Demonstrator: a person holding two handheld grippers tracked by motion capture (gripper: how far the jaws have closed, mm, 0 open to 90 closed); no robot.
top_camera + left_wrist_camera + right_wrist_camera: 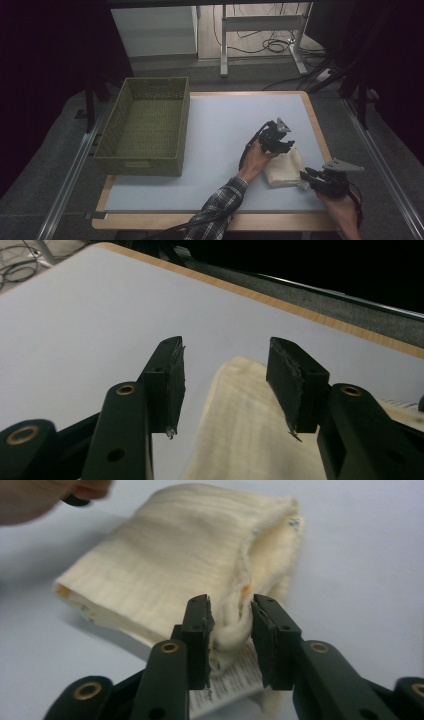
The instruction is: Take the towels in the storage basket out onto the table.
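Cloth: folded cream cloth (285,167) lying in the lower right of the high view, on the table, well apart from the basket; a white care label (230,680) sticks out at its near corner
Left gripper: left gripper (276,141) hangs over the cloth's upper edge with its jaws spread wide and nothing between them; in the left gripper view the cloth (240,425) runs up the middle under the gap
Right gripper: right gripper (311,179) sits at the cloth's lower right corner; in the right gripper view its jaws have closed on the thick rolled edge (232,625), pinching it
Handling: looks soft, light and limp, likely to sag and unfold if lifted by one corner; not fragile or slippery
Where to hold: judged best at two corners of the layered edge, pinching all layers together, not the label
Surface: smooth pale table (220,135) with a wooden rim, flat, so fabric should slide easily
Room: woven green basket (145,125) at centre left; dark surroundings, desk legs and cables on the floor at the top of the frame
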